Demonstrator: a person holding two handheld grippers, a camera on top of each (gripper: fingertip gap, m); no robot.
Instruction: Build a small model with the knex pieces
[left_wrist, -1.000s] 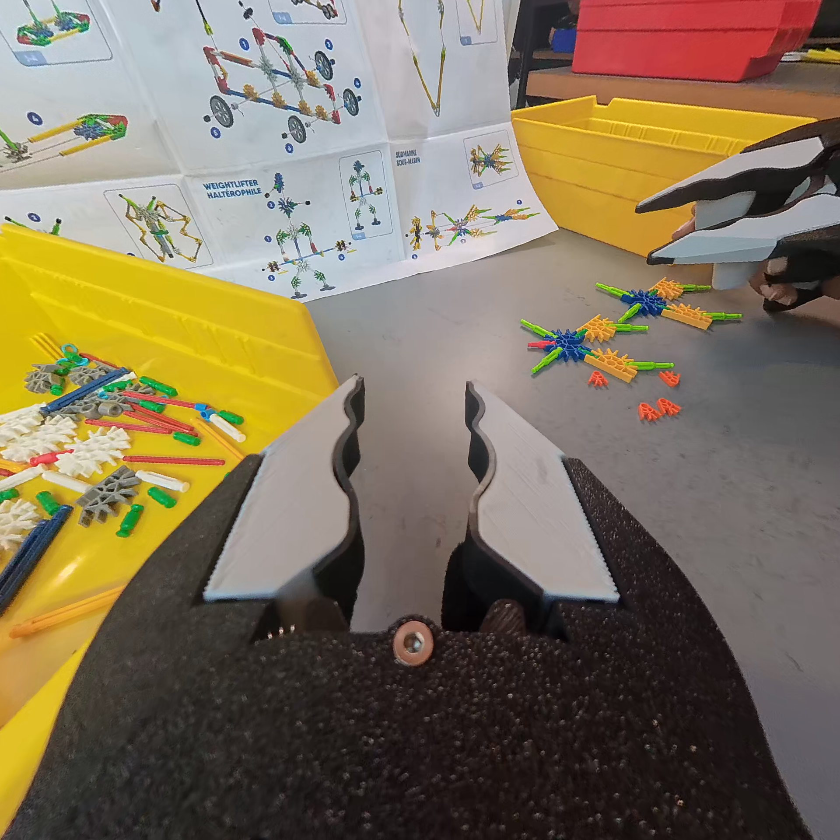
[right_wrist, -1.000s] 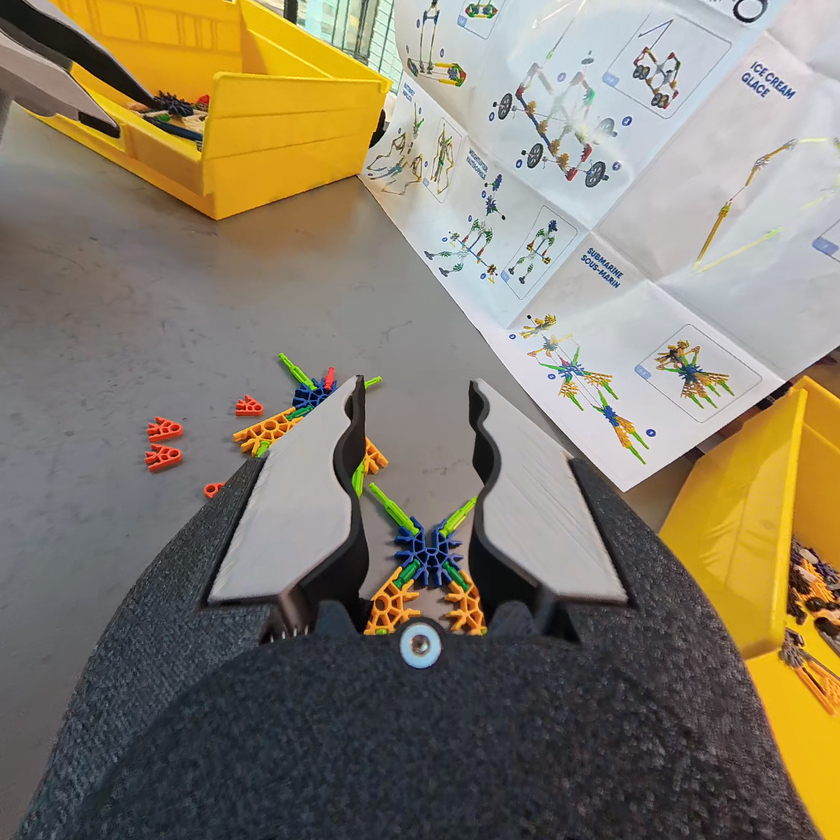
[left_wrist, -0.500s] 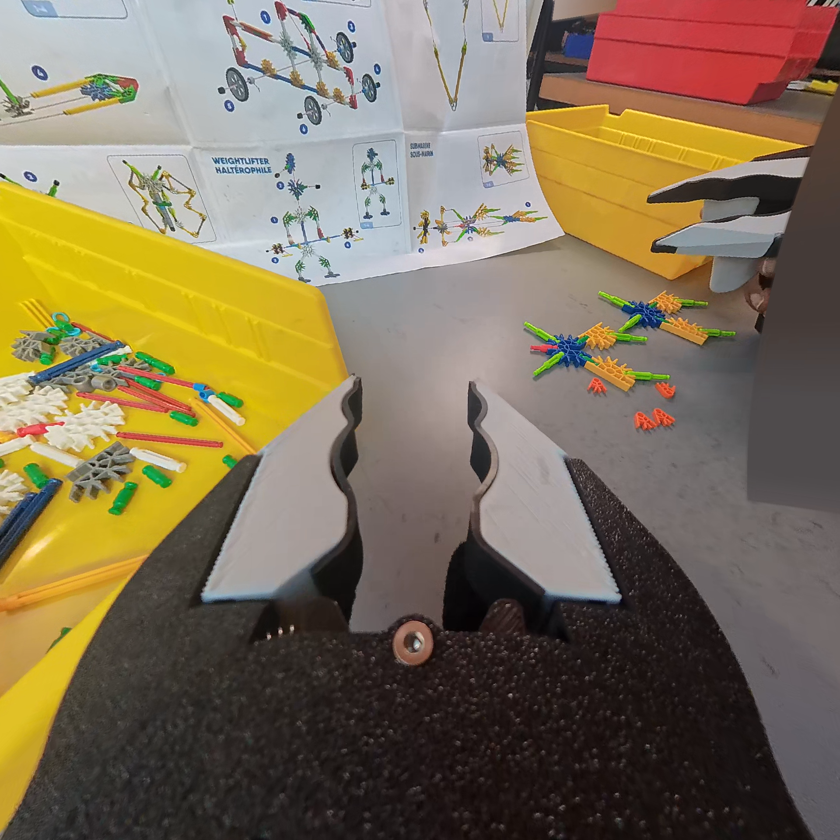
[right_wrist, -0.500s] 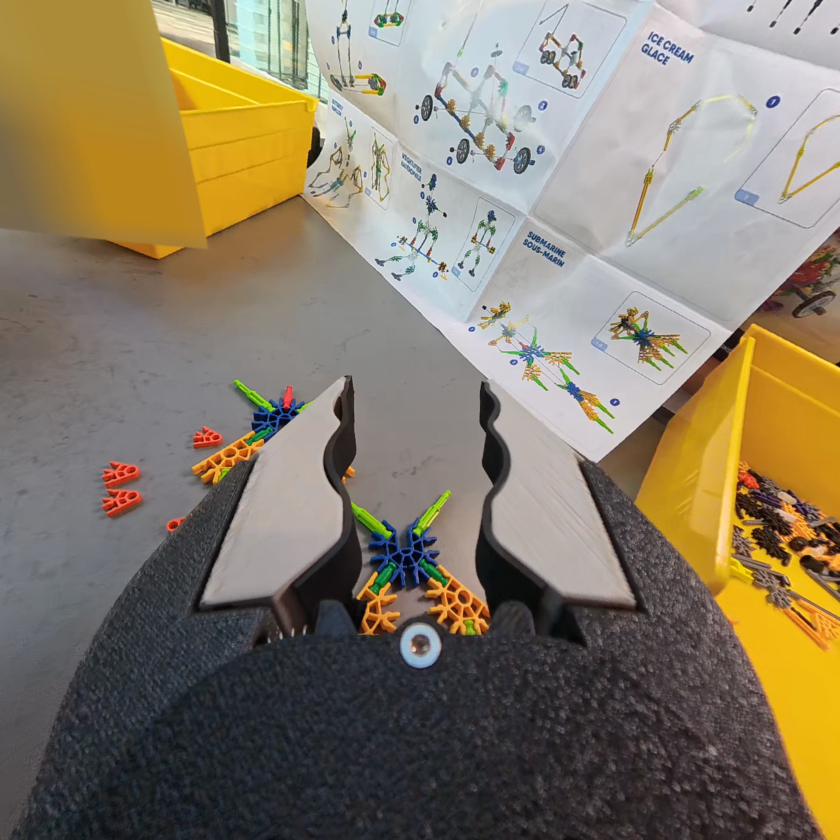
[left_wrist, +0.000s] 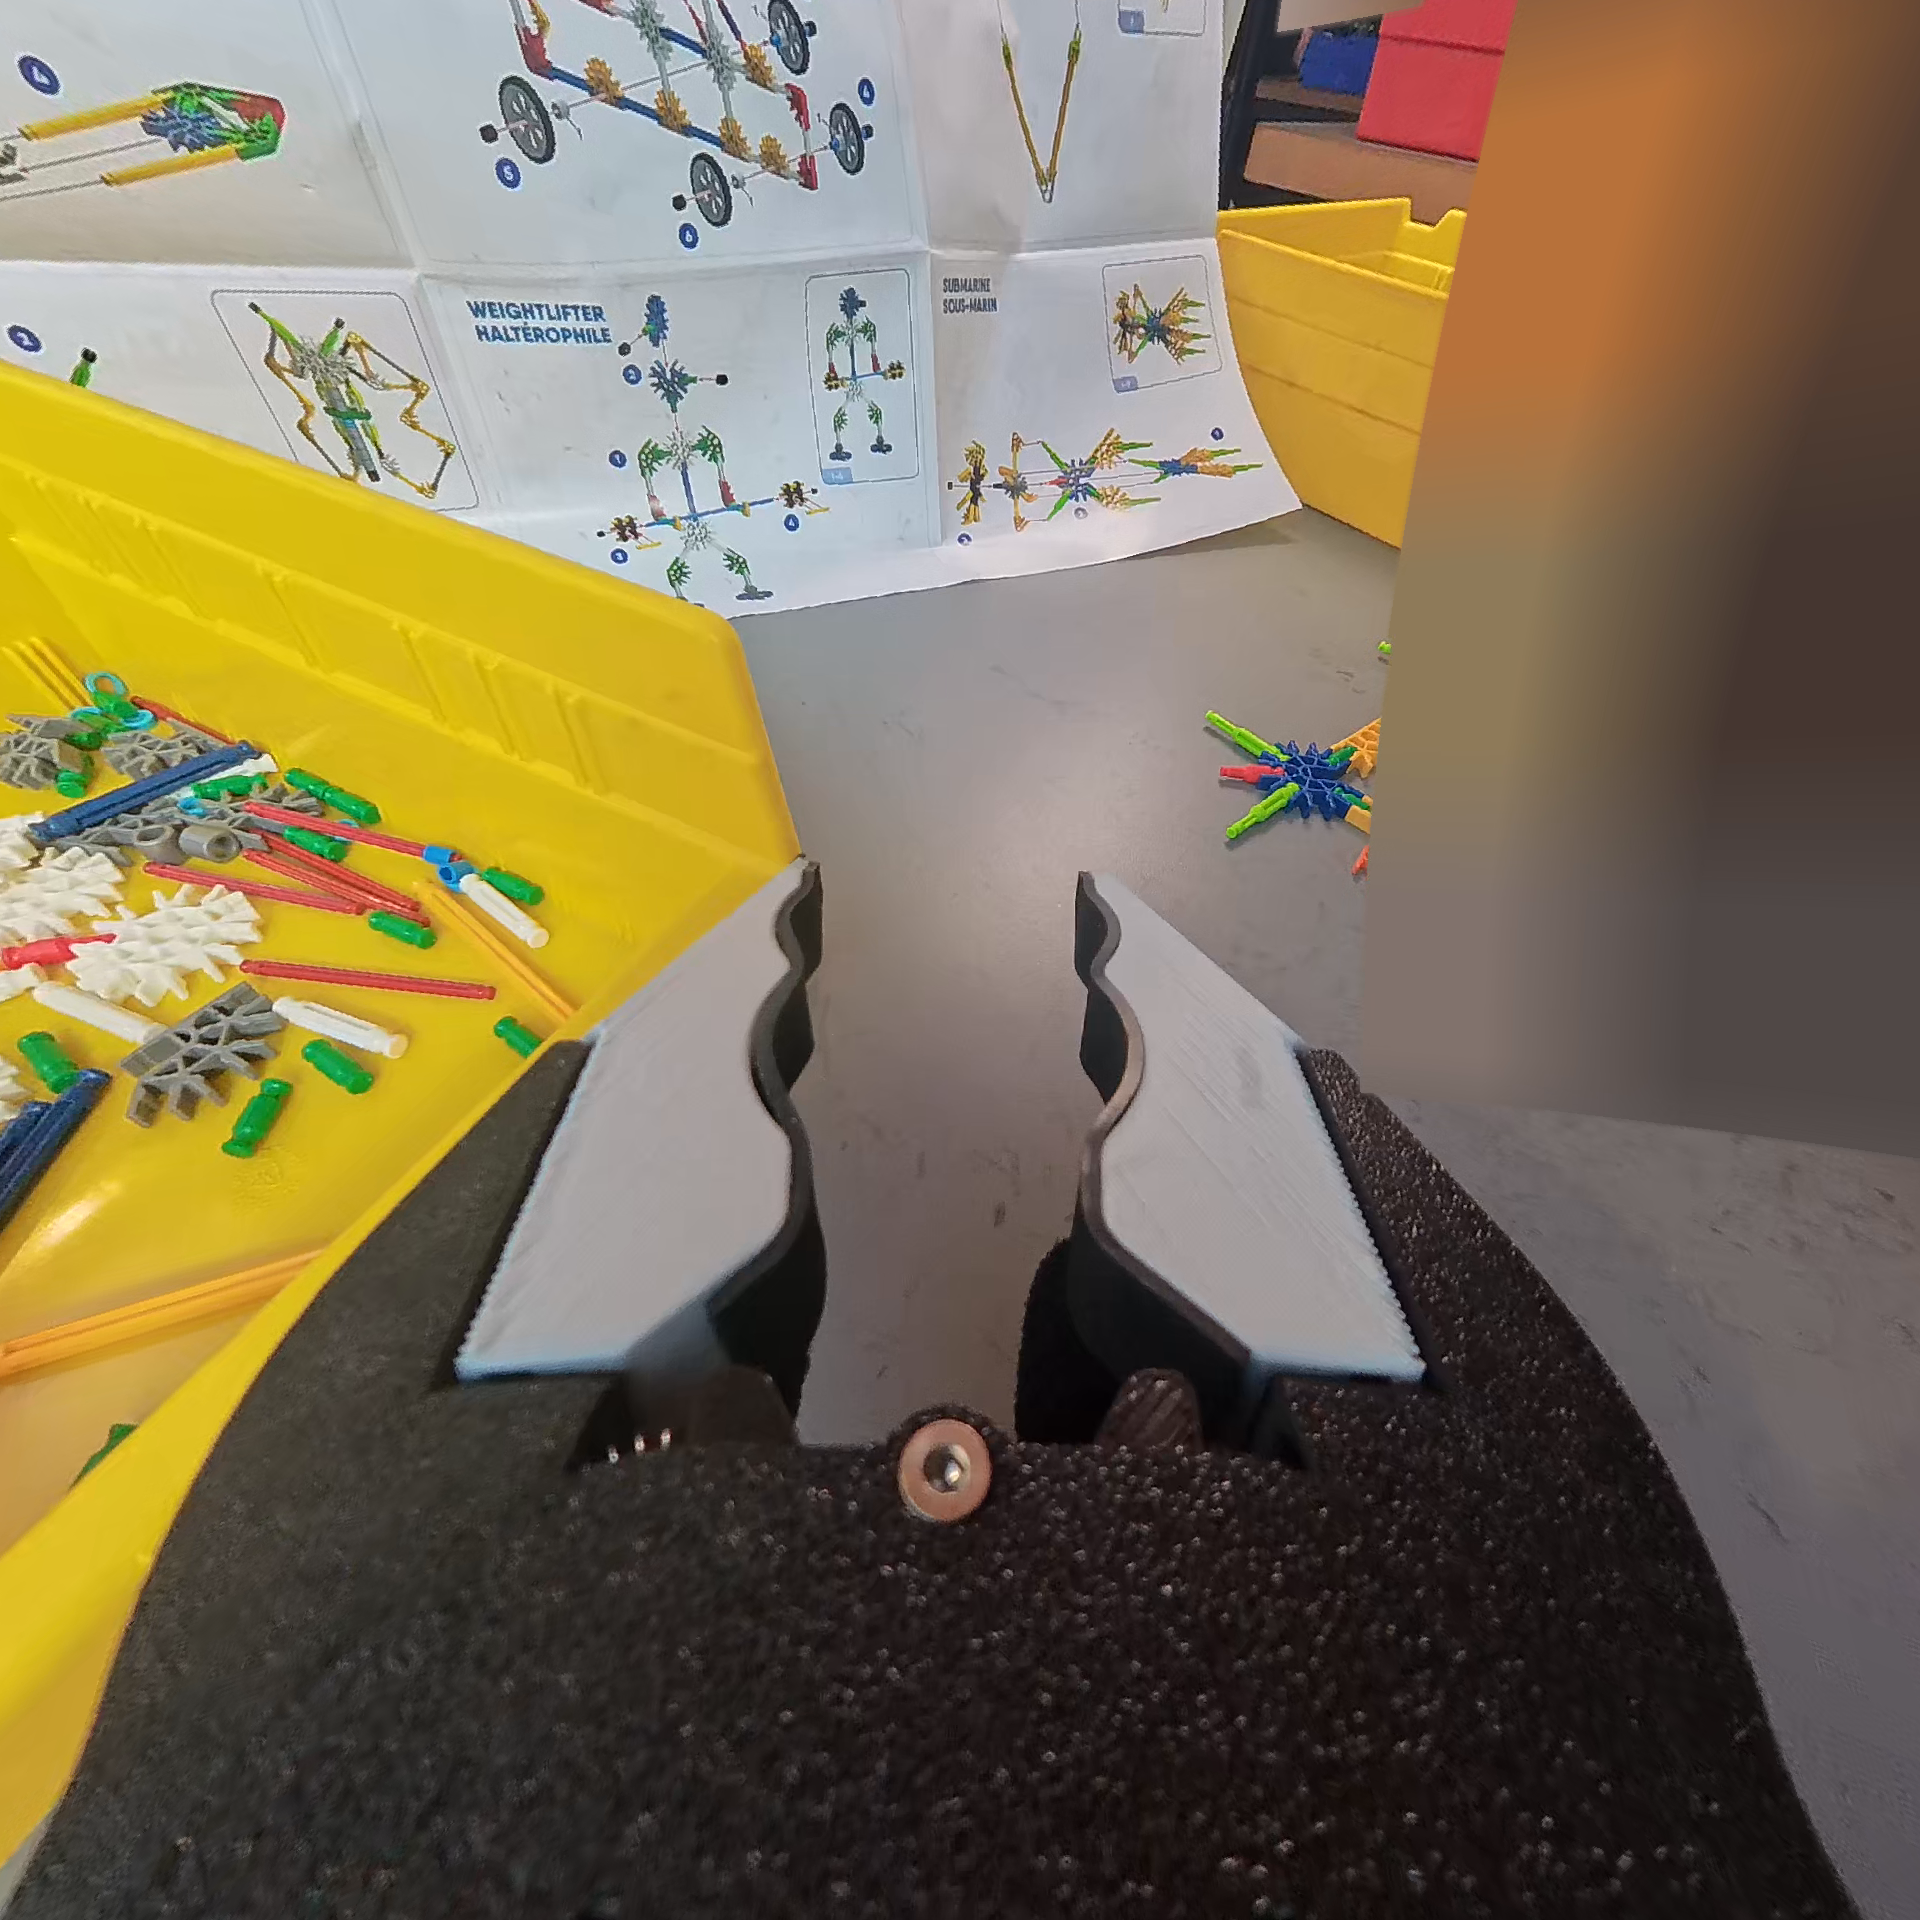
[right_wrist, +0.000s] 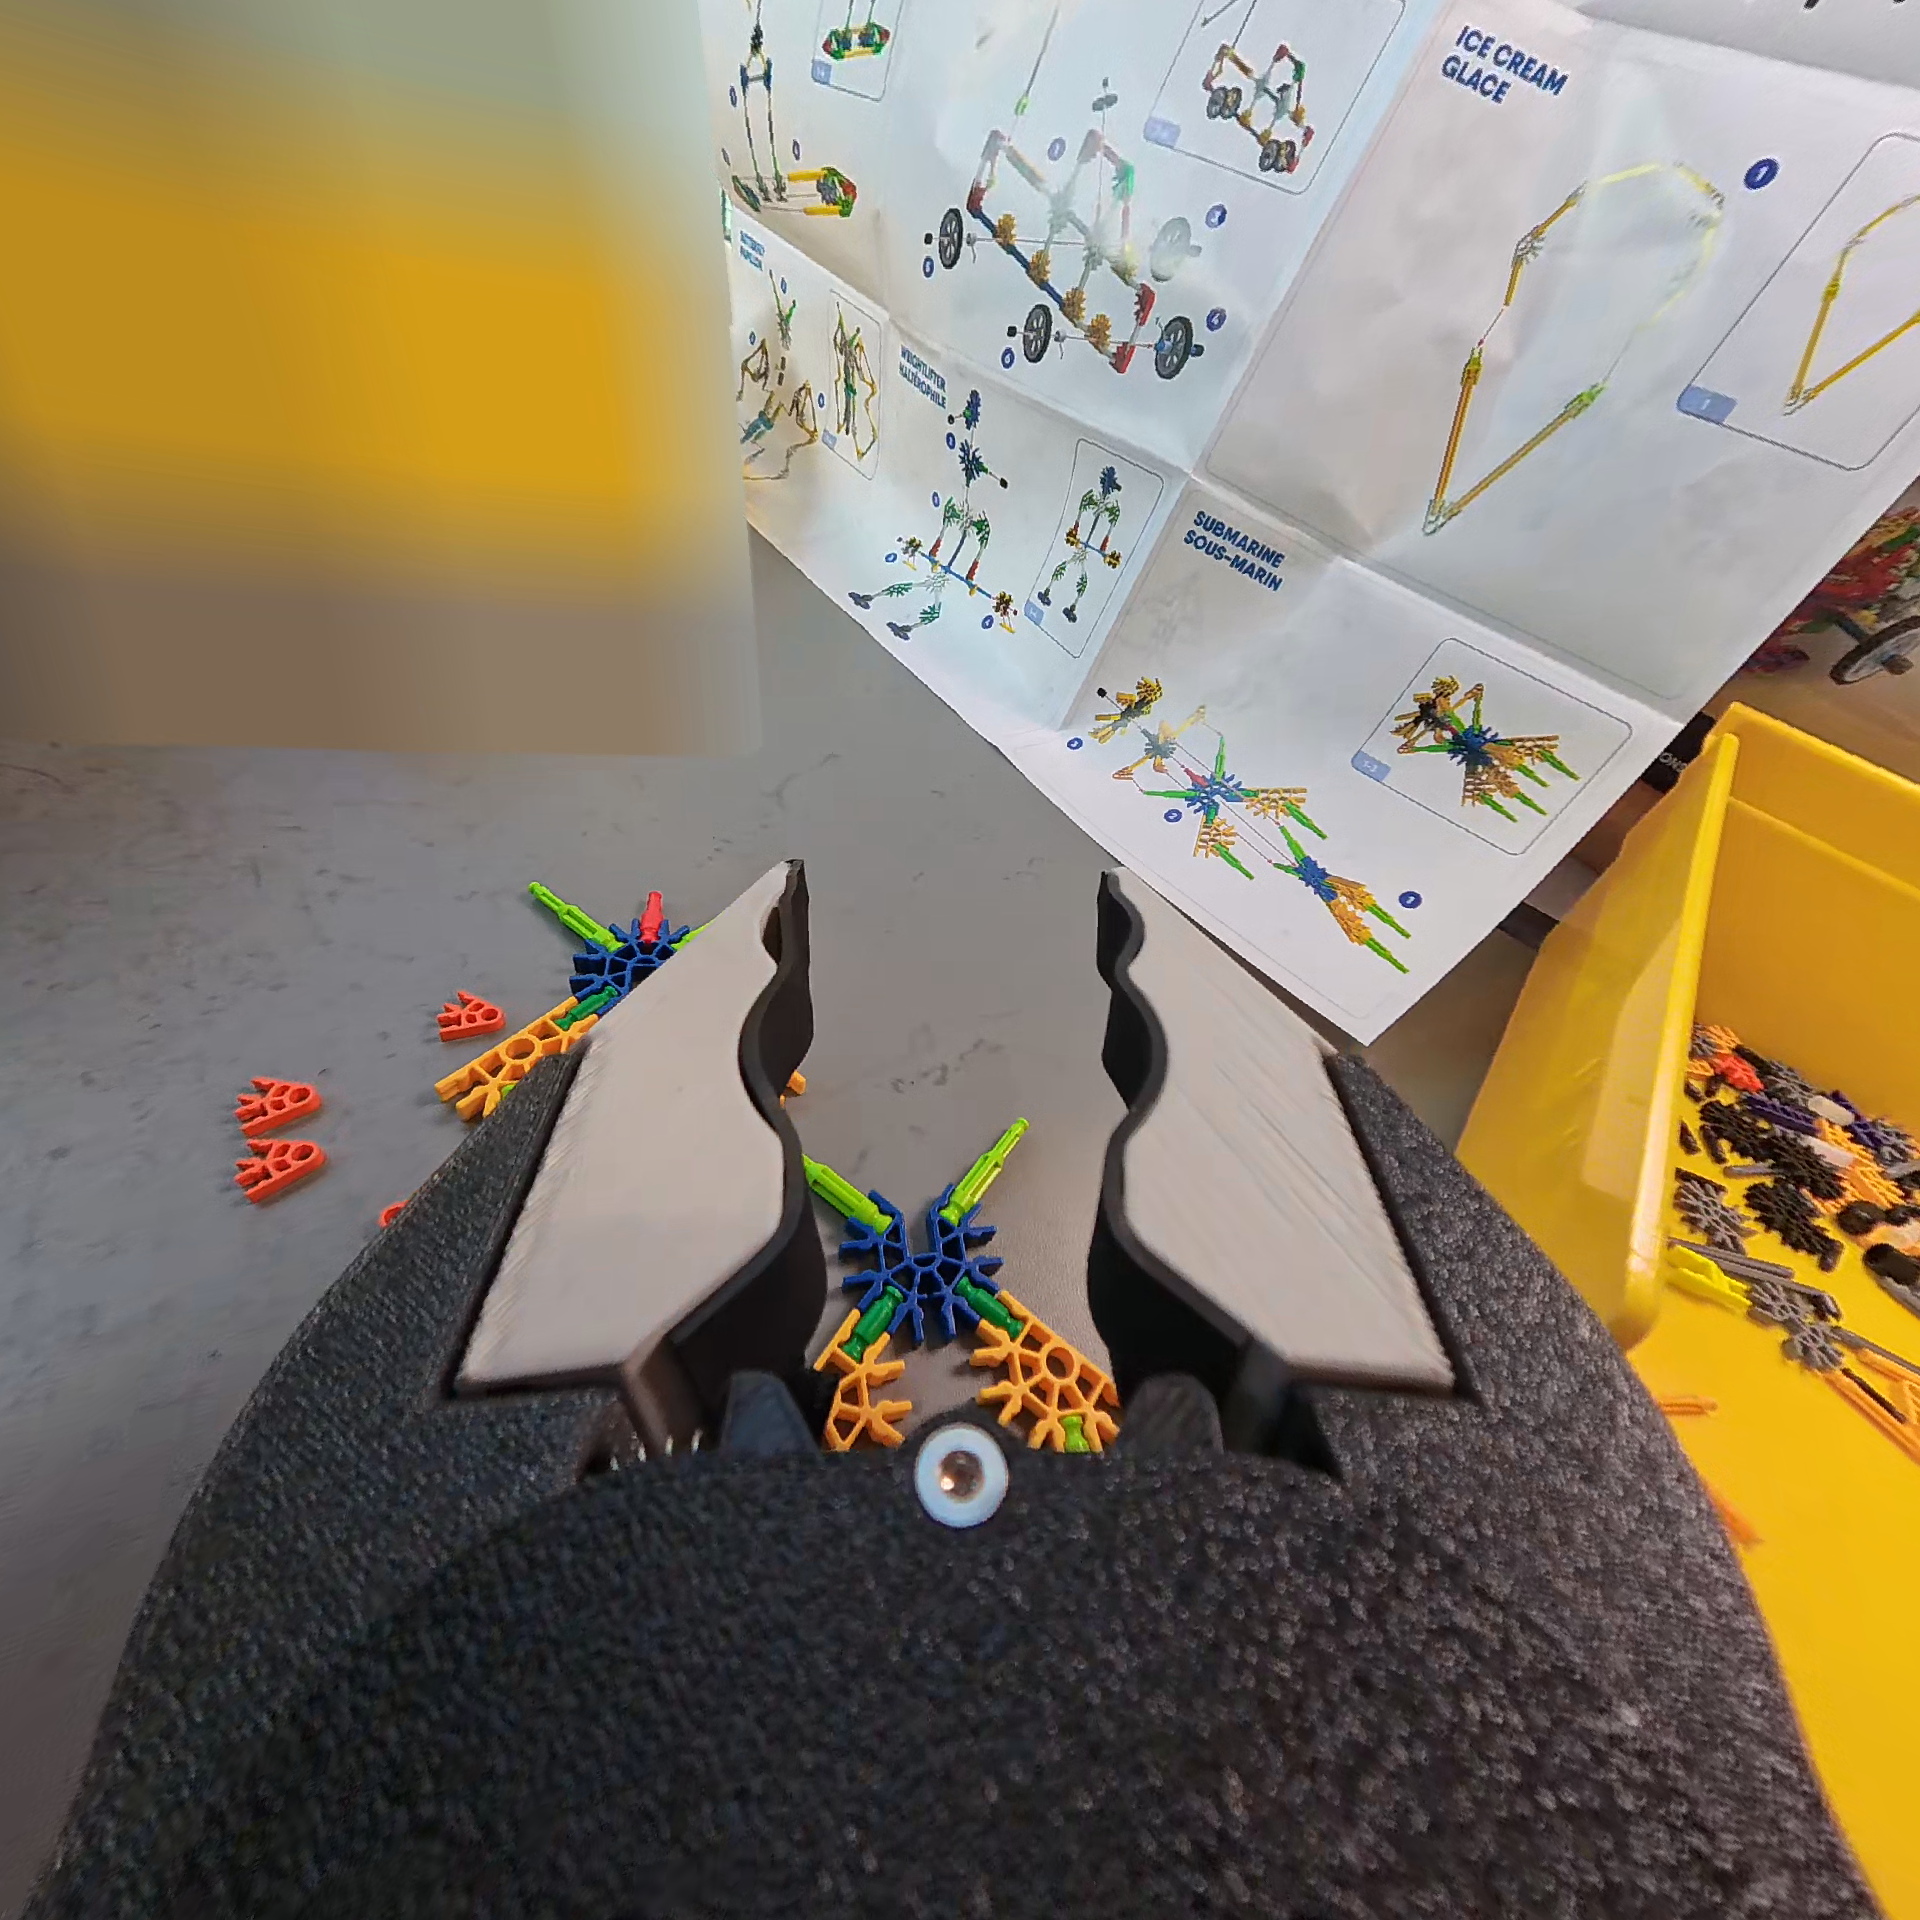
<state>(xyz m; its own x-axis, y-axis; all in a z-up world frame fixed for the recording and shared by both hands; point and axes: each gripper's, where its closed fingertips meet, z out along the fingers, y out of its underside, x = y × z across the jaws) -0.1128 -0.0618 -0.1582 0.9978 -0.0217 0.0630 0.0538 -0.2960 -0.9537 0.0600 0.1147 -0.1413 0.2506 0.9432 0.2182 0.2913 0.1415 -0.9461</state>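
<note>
Hovering above the grey table (left_wrist: 935, 727), the left gripper (left_wrist: 945, 883) had its two grey fingers spread wide with only bare tabletop between them; its left finger (left_wrist: 665, 1122) overlapped the corner of a yellow bin (left_wrist: 436, 665) that held loose construction-toy pieces – red rods (left_wrist: 364, 977), white snowflake connectors (left_wrist: 166, 940), grey connectors (left_wrist: 203, 1049) and short green rods (left_wrist: 332, 1065). Beyond it a folded instruction sheet (left_wrist: 727, 312) stood propped up, its lower edge curling onto the table, and a second yellow bin (left_wrist: 1340, 343) sat at the far right. The right gripper (right_wrist: 951, 883) was likewise spread wide and gripped nothing; between its fingers, close to the gripper's base, a small assembly lay on the table – a blue star connector (right_wrist: 920, 1262) with green rods (right_wrist: 987, 1153) pointing away and orange fan-shaped connectors (right_wrist: 1049, 1371) toward the camera. Whether the fingers touched it could not be told. Another blue-and-orange assembly (right_wrist: 613, 961) lay partly hidden behind the left finger (right_wrist: 644, 1122), with loose red-orange clips (right_wrist: 275, 1132) well to its left. On the right stood a yellow bin (right_wrist: 1621, 1039) with dark connectors (right_wrist: 1787, 1174) heaped inside.
</note>
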